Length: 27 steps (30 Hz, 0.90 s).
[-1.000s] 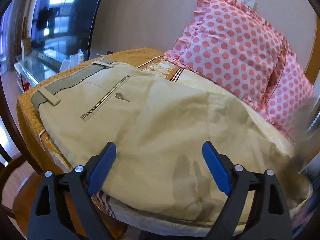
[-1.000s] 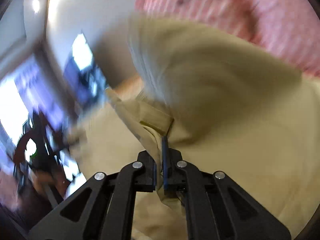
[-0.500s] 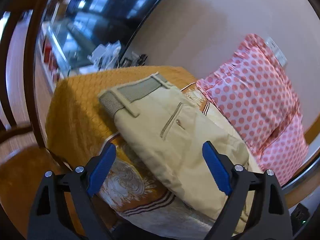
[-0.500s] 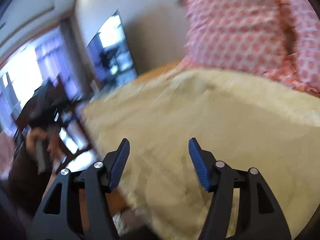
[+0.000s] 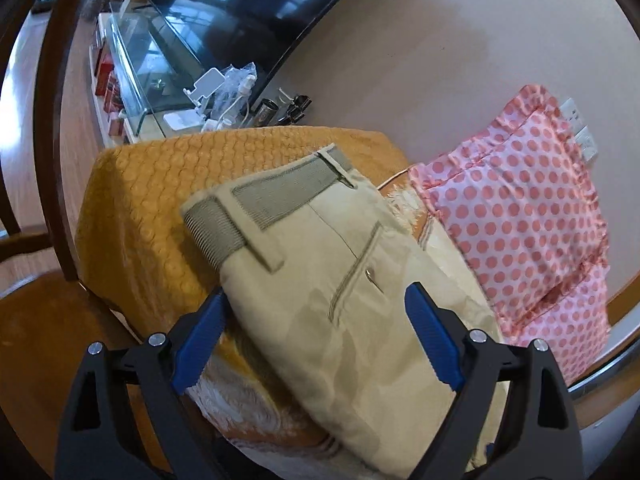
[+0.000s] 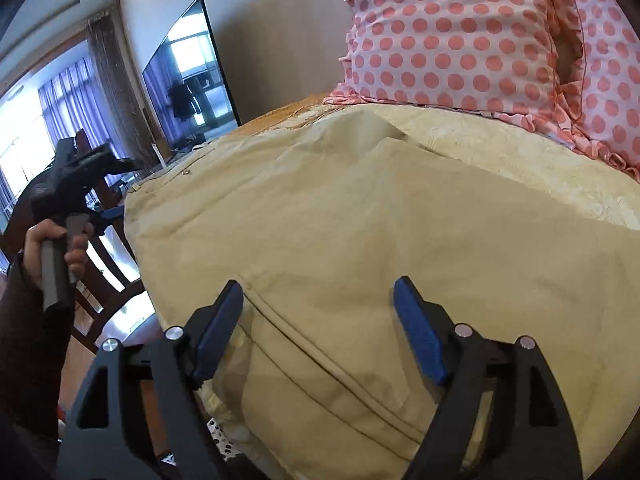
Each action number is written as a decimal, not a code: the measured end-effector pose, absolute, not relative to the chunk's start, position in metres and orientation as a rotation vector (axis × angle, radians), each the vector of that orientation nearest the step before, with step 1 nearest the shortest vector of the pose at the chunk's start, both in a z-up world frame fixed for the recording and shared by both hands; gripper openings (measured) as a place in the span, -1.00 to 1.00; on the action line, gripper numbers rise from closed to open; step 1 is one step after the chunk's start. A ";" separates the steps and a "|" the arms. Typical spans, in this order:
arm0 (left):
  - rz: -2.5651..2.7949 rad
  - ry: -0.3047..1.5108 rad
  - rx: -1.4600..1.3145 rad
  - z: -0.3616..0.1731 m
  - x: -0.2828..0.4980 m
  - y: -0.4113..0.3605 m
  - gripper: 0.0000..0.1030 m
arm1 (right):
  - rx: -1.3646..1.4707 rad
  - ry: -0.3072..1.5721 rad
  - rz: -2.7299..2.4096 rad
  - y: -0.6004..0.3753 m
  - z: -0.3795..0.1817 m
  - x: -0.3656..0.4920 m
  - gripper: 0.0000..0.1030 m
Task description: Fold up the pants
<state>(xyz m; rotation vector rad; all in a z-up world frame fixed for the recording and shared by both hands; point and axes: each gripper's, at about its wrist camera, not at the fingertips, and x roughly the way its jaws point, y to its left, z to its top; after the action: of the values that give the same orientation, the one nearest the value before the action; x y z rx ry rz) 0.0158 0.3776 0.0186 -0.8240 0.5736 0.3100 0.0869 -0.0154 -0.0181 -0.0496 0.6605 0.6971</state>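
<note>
Left claw [image 5: 314, 336]: foremost in the left wrist view, blue pads [image 5: 200, 340] spread wide, gripping nothing, poised over the near part of the pants [image 5: 340, 280]; contact with the cloth cannot be told.

Right claw [image 6: 318, 328]: foremost in the right wrist view, pads likewise wide apart and empty, above the beige cloth close to a seam.

Pants: beige, folded, lying flat on the bed [image 5: 132, 208], across its orange cover. Waistband [image 5: 256, 208] with grey elastic and belt loops lies at the far end in the left wrist view; a back pocket with a button [image 5: 370, 274] faces up. In the right wrist view the pants [image 6: 360, 220] fill most of the frame, a folded layer on top.

Hand [image 6: 52, 248]: at the left edge of the right wrist view, gripping the handle of the left tool, beside the bed.

Pillows [image 5: 520, 216]: pink with polka dots, just beyond the pants, against the wall.

Chair [image 5: 48, 128]: dark wood, beside the bed.

TV [image 6: 188, 68]: dark screen, far back against the wall; a glass stand [image 5: 140, 64] below it carries small clutter.
</note>
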 end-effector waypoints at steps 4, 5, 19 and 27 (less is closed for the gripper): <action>0.361 0.582 -0.816 0.019 0.022 0.376 0.74 | -0.049 0.653 0.698 -0.015 -0.016 0.091 0.51; 0.378 0.579 -0.805 0.020 0.023 0.372 0.74 | -0.045 0.652 0.700 -0.013 -0.017 0.092 0.51; 0.308 0.498 -0.623 0.046 0.040 0.332 -0.82 | 0.015 0.638 0.731 -0.023 -0.019 0.086 0.52; 0.036 0.389 -0.260 0.130 0.057 0.206 -0.84 | 0.160 0.574 0.703 -0.080 -0.008 0.056 0.52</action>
<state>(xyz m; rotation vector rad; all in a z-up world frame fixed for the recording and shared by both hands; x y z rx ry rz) 0.0574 0.2063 0.1297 -0.2603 0.3893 0.0360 0.0556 -0.0801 -0.0077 0.1602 0.5745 0.7032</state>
